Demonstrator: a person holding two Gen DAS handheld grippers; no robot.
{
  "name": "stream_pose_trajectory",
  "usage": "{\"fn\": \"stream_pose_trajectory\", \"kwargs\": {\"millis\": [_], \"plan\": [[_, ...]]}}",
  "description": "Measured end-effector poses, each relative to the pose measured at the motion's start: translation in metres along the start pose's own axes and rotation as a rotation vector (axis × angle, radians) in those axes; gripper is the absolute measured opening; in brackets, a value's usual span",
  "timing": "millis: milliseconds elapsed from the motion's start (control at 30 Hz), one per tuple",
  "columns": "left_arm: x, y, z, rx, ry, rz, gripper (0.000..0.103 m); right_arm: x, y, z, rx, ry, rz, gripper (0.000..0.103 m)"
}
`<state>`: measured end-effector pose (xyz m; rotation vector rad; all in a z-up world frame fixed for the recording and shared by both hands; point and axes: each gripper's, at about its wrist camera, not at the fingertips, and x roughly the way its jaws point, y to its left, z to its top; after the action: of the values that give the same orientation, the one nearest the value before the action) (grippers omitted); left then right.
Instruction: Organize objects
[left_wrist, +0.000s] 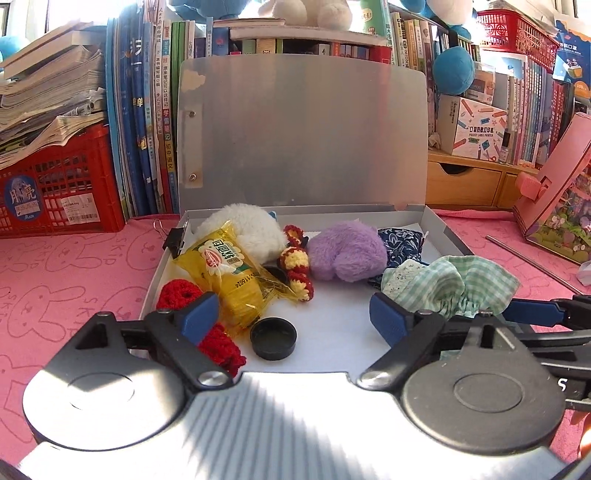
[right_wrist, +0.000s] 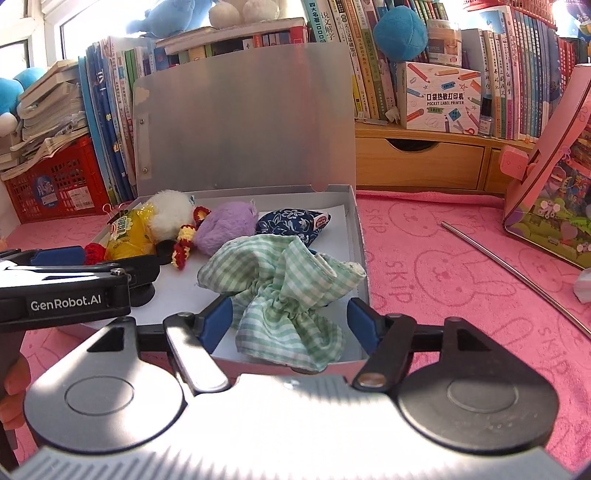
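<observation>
Right gripper (right_wrist: 291, 317): spread wide, nothing pinched, one blue finger on each side of the green checked cloth (right_wrist: 284, 280). Left gripper (left_wrist: 293, 315): spread wide too, empty, hanging over the near end of the silver box (right_wrist: 359, 240).

Closest in: green checked cloth, bunched in the middle, lying in the near right corner of the box and flopping over its front wall. Looks soft, light and floppy. Will not break. Best to pinch at the gathered middle, where thick and firm; a grab at a loose edge would likely just let it droop or slip.

Next, by the left gripper: small black cap (left_wrist: 273, 338), hard and round, maybe slippery. Touching it, a red knitted piece (left_wrist: 218, 343), soft and squashy. On top of that, a yellow crinkly packet (left_wrist: 225, 273); smooth, so hold gently.

Further in: red and yellow knitted piece (left_wrist: 297, 266), then a purple fluffy toy (left_wrist: 345, 254) beside a blue flowery pouch (left_wrist: 400, 243). White fluffy toy (left_wrist: 247, 229) at the back left. All soft and light, easy to squeeze.

Last of all: box lid (left_wrist: 303, 129) standing up, leaning toward the books.
</observation>
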<state>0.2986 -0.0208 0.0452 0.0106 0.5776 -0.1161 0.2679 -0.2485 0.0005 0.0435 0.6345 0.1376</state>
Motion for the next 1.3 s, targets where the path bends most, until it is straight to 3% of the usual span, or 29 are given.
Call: {"fn": "stream_pose_trajectory", "kwargs": {"millis": [233, 467, 700, 900, 1300], "plan": [[-0.017, 0.009, 0.0, -0.046, -0.013, 0.013, 0.094, -0.012, -0.003, -0.002, 0.013, -0.002, -0.008, 0.085], [-0.032, 0.009, -0.005, -0.031, -0.025, 0.035, 0.095, -0.026, -0.002, -0.006, 0.023, -0.022, -0.015, 0.089], [-0.052, 0.009, -0.008, -0.057, -0.031, -0.017, 0.095, -0.045, -0.002, -0.012, 0.025, -0.042, -0.016, 0.094], [-0.071, 0.008, -0.014, -0.062, -0.039, 0.021, 0.095, -0.061, 0.0, -0.024, 0.041, -0.038, -0.023, 0.095], [-0.105, 0.016, -0.059, -0.024, 0.001, 0.074, 0.097, -0.09, 0.008, -0.062, 0.032, -0.028, -0.015, 0.099]]}}
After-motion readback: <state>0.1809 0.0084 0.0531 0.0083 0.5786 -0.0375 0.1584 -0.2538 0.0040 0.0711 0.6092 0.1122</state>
